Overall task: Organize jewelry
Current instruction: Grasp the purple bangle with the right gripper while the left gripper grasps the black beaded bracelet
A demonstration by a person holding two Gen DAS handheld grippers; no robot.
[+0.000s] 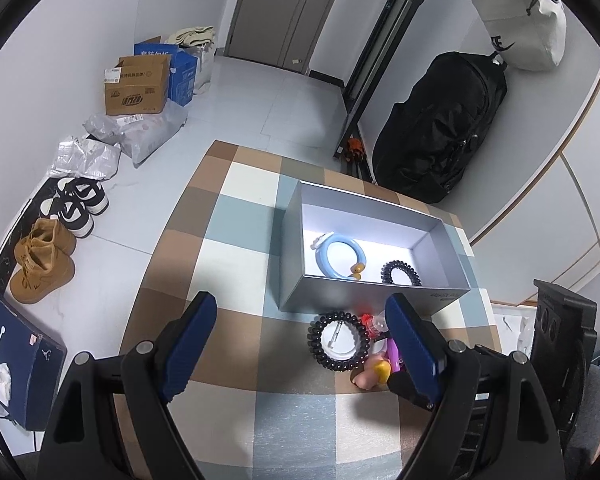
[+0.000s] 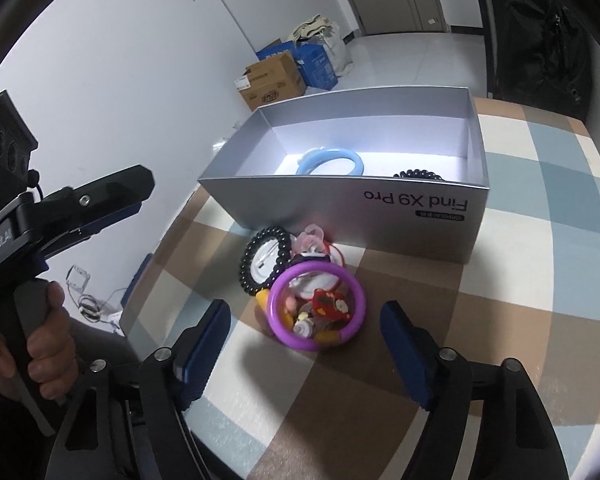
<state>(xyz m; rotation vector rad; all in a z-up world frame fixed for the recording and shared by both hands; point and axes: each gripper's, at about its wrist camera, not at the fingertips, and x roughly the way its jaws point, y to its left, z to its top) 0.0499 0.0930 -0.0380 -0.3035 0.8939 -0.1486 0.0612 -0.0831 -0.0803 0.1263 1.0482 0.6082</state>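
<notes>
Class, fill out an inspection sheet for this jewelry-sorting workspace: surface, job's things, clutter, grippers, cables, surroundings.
Surface: checked tablecloth in brown, blue and cream.
Job's things: grey box, open, holding a blue bangle and a black coil band; outside its near wall lie a black bead bracelet, a purple ring and small trinkets in a pile.
Clutter: nothing seen on the table beyond the jewelry.
Grippers: left gripper open, empty; right gripper open, empty, aimed at the pile.
Cables: loose wires on the floor.
Surroundings: cardboard boxes, shoes, black bag.
</notes>
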